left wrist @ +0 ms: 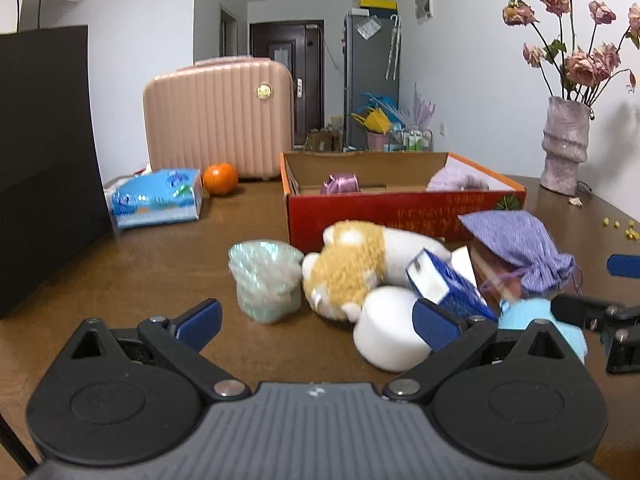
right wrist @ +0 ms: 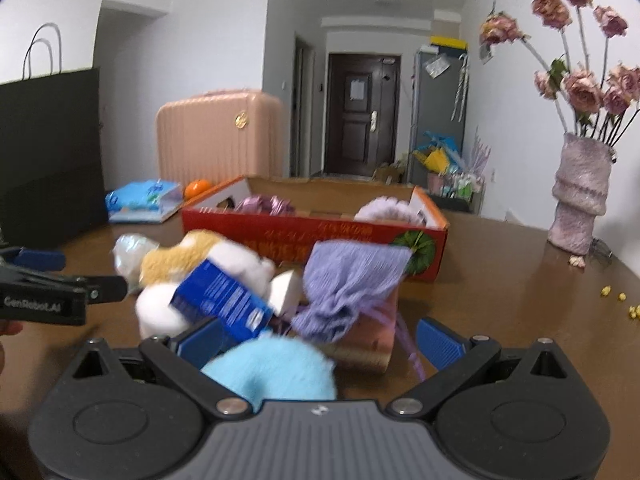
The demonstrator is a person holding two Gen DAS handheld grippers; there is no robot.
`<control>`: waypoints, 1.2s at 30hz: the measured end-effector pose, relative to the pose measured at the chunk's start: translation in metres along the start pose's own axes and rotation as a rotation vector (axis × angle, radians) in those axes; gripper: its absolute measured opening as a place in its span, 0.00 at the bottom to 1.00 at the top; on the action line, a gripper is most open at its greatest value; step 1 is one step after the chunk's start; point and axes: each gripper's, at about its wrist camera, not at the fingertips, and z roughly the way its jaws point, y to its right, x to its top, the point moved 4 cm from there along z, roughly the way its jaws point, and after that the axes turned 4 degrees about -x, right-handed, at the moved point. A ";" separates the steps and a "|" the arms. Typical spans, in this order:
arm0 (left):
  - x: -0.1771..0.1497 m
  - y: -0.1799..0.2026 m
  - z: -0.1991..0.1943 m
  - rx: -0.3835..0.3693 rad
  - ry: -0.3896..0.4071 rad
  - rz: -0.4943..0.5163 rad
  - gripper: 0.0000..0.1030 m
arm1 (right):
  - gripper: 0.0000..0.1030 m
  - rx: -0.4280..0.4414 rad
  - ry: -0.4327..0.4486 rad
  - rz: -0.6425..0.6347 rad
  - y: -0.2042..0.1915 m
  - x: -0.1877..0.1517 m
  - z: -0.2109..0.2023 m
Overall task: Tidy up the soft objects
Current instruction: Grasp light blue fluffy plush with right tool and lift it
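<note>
A pile lies on the brown table in front of a red cardboard box point(left wrist: 368, 216): a yellow-and-white plush dog point(left wrist: 352, 268), a pale green shiny bundle point(left wrist: 266, 280), a white round pad point(left wrist: 386, 328), a blue carton point(left wrist: 444, 284), a purple drawstring pouch point(left wrist: 516, 244) and a light blue fluffy item point(right wrist: 276, 368). The box holds a purple ribbon point(left wrist: 340, 183) and a lilac fluffy item point(left wrist: 456, 180). My left gripper point(left wrist: 316, 320) is open, just before the pile. My right gripper point(right wrist: 320, 344) is open, with the light blue item between its fingers.
A pink suitcase point(left wrist: 218, 120), an orange point(left wrist: 220, 178) and a blue tissue pack point(left wrist: 158, 198) stand at the back left. A black paper bag point(left wrist: 44, 160) rises at the left. A vase of dried roses point(left wrist: 566, 144) stands at the right, with yellow crumbs point(left wrist: 624, 230) nearby.
</note>
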 end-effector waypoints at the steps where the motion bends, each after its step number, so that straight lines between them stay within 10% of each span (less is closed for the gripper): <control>1: -0.001 -0.001 0.000 -0.003 -0.004 -0.003 1.00 | 1.00 0.009 -0.018 -0.006 -0.002 -0.002 0.001; 23: -0.006 -0.007 0.001 -0.043 -0.021 -0.047 1.00 | 0.82 0.043 -0.207 -0.055 -0.031 -0.020 0.038; 36: -0.008 -0.006 0.005 -0.026 -0.043 -0.046 1.00 | 0.72 0.061 -0.114 -0.015 -0.024 -0.013 0.023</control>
